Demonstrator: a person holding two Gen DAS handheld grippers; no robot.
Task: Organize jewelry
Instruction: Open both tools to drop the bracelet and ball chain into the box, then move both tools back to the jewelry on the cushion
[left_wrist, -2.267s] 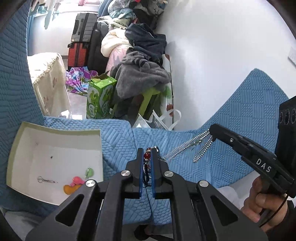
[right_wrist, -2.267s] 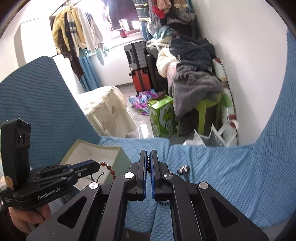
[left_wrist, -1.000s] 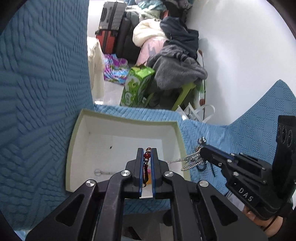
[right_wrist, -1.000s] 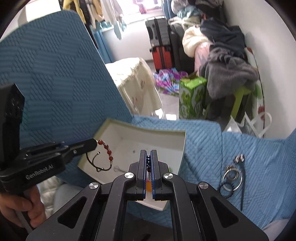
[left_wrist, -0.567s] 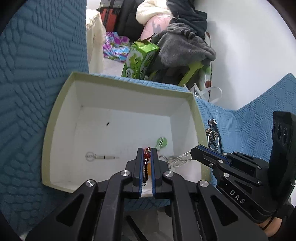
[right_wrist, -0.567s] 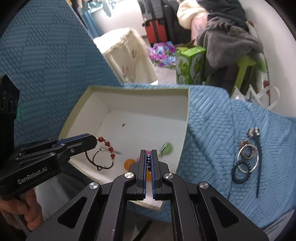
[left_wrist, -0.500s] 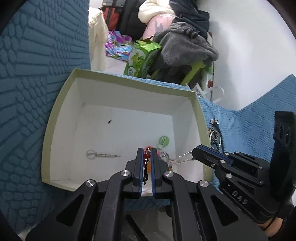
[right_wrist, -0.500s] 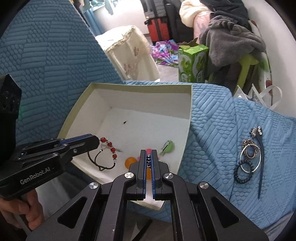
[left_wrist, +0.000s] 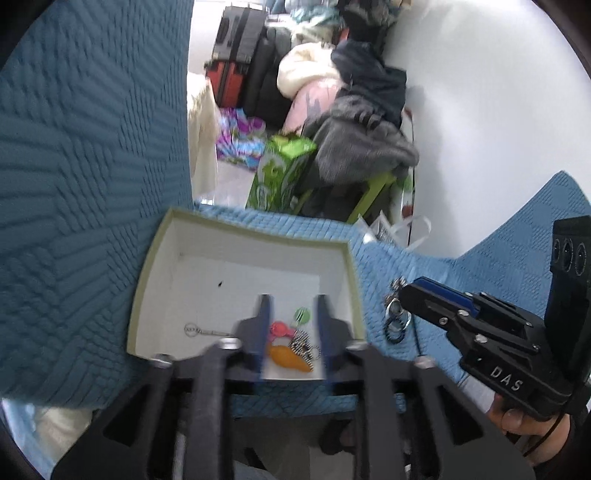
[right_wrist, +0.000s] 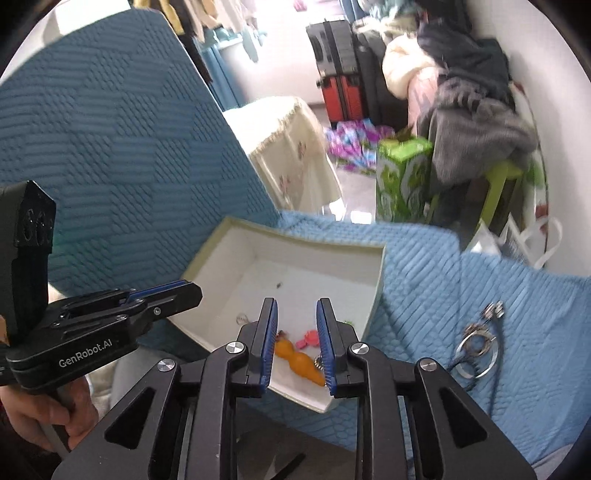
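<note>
A shallow white box (left_wrist: 340, 266) (right_wrist: 373, 295) lies on the blue quilted cover. In it lie an orange piece (left_wrist: 288, 356) (right_wrist: 299, 360), a pink piece (left_wrist: 279, 328) (right_wrist: 310, 338), a green piece (left_wrist: 302, 314), a small silver pin (left_wrist: 201, 329) and a silver chain (left_wrist: 301, 341). My left gripper (left_wrist: 291, 325) is open and empty above the box's near edge. My right gripper (right_wrist: 295, 328) is open and empty above the same pile. A bunch of rings, hoops and a dark band (left_wrist: 395, 317) (right_wrist: 476, 343) lies on the cover right of the box.
The blue cover (right_wrist: 480, 280) rises as a backrest on the left (left_wrist: 92, 147). Beyond its far edge are a green carton (right_wrist: 399, 177), a green stool with piled clothes (left_wrist: 369, 147), suitcases (right_wrist: 340, 85) and a cloth-covered table (right_wrist: 288, 140).
Both grippers carried jewelry over the box and have opened. The red bead bracelet and the silver chain have left the jaws; the chain now lies in the box. Both grippers have pulled back slightly.
</note>
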